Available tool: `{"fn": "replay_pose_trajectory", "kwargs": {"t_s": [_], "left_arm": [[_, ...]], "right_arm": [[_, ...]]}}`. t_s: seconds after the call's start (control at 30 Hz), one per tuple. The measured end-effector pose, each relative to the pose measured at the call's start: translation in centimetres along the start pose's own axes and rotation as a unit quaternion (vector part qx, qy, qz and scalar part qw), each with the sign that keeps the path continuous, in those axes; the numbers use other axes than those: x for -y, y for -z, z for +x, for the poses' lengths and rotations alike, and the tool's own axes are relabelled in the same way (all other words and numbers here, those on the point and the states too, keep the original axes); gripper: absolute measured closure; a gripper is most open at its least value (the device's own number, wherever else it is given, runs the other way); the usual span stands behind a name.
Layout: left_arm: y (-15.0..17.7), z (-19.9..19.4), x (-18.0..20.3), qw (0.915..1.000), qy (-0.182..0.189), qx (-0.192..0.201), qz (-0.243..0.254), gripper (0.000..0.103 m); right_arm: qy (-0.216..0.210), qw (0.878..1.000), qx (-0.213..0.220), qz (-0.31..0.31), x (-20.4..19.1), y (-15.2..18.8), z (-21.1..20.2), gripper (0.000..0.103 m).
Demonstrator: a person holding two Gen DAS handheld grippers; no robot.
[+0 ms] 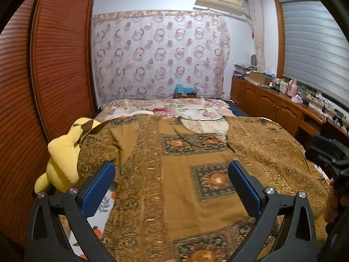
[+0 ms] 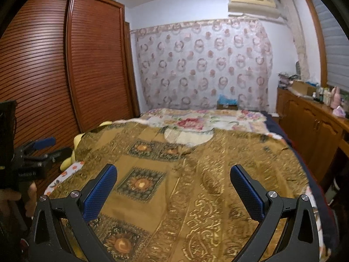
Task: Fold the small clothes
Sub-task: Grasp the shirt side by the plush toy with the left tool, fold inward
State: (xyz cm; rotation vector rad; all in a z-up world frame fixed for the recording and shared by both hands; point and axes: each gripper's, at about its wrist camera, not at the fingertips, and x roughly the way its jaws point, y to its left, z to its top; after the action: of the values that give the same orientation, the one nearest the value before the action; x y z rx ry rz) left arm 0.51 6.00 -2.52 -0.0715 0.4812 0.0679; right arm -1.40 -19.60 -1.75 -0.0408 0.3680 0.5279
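Nothing is folded yet: the shirt lies spread flat on the bed, both tools wide and empty.

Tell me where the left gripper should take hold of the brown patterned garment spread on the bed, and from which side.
Probably the garment's left edge, beside the yellow plush toy. There the cloth ends over the orange-print sheet, a free hem a finger could slip under. Bring the open left gripper in low from the left; mid-cloth lies flat, offering nothing to pinch.
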Motion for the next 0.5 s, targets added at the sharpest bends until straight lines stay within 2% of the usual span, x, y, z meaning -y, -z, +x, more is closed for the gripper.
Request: {"fn": "replay_pose_trajectory", "kwargs": {"t_s": [0.1,0.3,0.5], "left_arm": [[0.1,0.6,-1.9,0.9999,-0.006,-0.006,-0.005,0.000],[0.5,1.6,-4.5,0.9989,-0.040,-0.015,0.018,0.000],[0.9,3.9,-8.5,0.9974,-0.052,-0.050,0.005,0.000]], "right_arm": [[-0.009,1.000,-0.015,-0.003,0.0,0.3,1.1,0.000],[-0.023,0.998,-0.053,-0.014,0.2,0.5,2.9,0.000],[-0.034,0.995,-0.090,-0.036,0.2,0.5,4.4,0.001]]}}
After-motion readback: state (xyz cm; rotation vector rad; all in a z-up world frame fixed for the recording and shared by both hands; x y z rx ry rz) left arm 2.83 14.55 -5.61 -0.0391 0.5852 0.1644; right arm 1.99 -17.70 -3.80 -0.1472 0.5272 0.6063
